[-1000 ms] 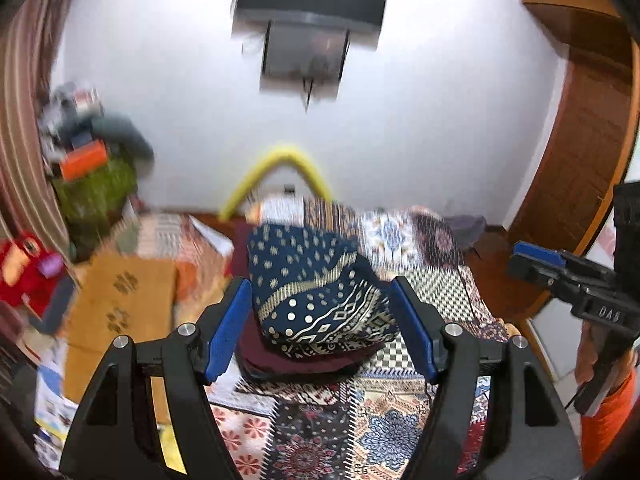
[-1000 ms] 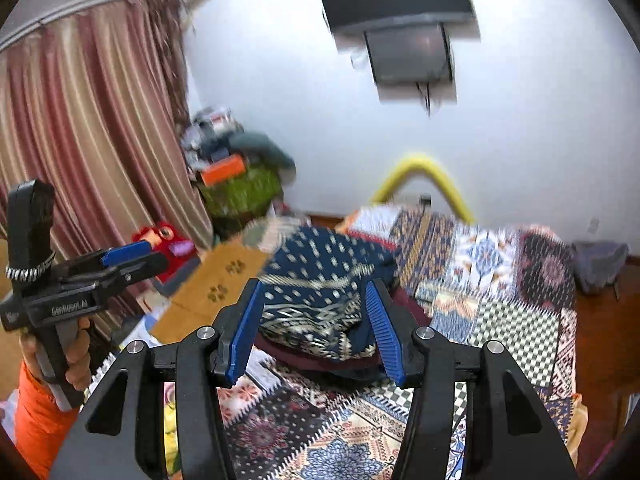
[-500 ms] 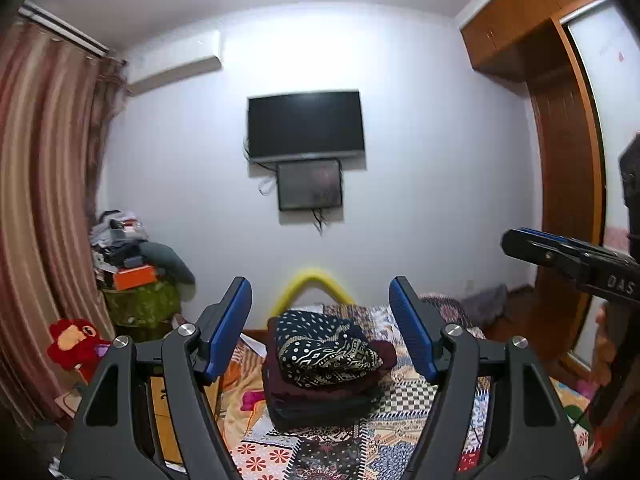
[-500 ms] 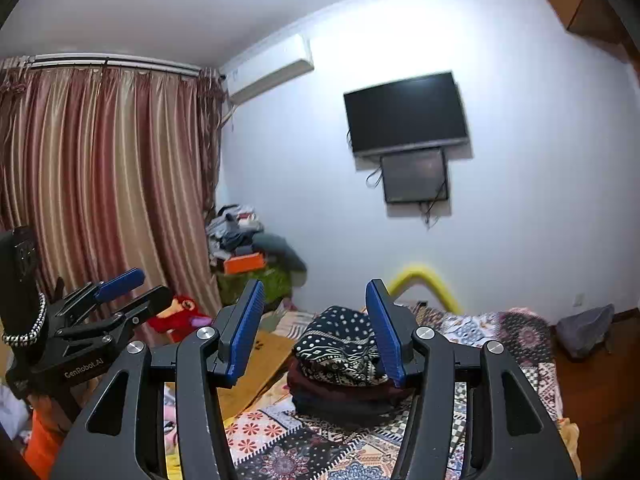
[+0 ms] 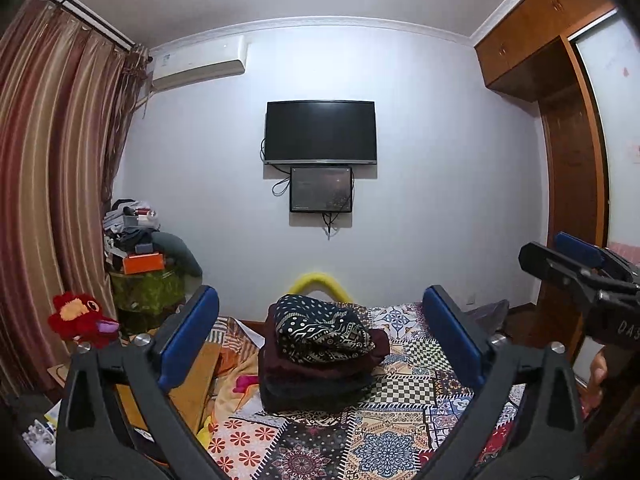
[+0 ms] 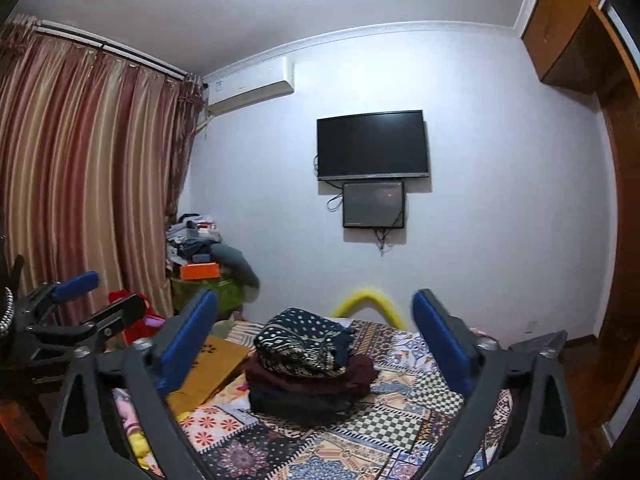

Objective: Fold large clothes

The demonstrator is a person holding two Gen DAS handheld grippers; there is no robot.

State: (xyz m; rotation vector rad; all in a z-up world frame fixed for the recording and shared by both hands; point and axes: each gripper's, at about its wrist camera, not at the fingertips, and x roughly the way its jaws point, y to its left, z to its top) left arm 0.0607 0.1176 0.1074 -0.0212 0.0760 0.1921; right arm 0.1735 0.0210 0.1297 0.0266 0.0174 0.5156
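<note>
A stack of folded clothes sits on the patchwork bedcover [image 5: 404,424], [image 6: 404,400]. Its top piece is a navy cloth with white and gold patterns [image 5: 320,332], [image 6: 300,340], lying on a maroon garment [image 5: 320,368] and a dark one at the bottom. My left gripper [image 5: 320,300] points level at the stack from well back, jaws opening wide, nothing between them. My right gripper [image 6: 315,298] does the same from further right, jaws opening and empty. Each gripper shows at the edge of the other's view: the right one [image 5: 560,258], the left one [image 6: 80,300].
A brown cardboard box [image 6: 208,368] and a red plush toy [image 5: 80,318] lie left of the bed. Behind them is a piled-up green stand [image 5: 144,284] by the striped curtain [image 5: 48,180]. A yellow foam arch [image 5: 318,280], a wall TV [image 5: 320,132] and a wooden wardrobe [image 5: 568,184] are beyond.
Both grippers have drawn back from the clothes stack and tipped up to level, so the stack looks smaller and farther. Both pairs of jaws stand wider than before.
</note>
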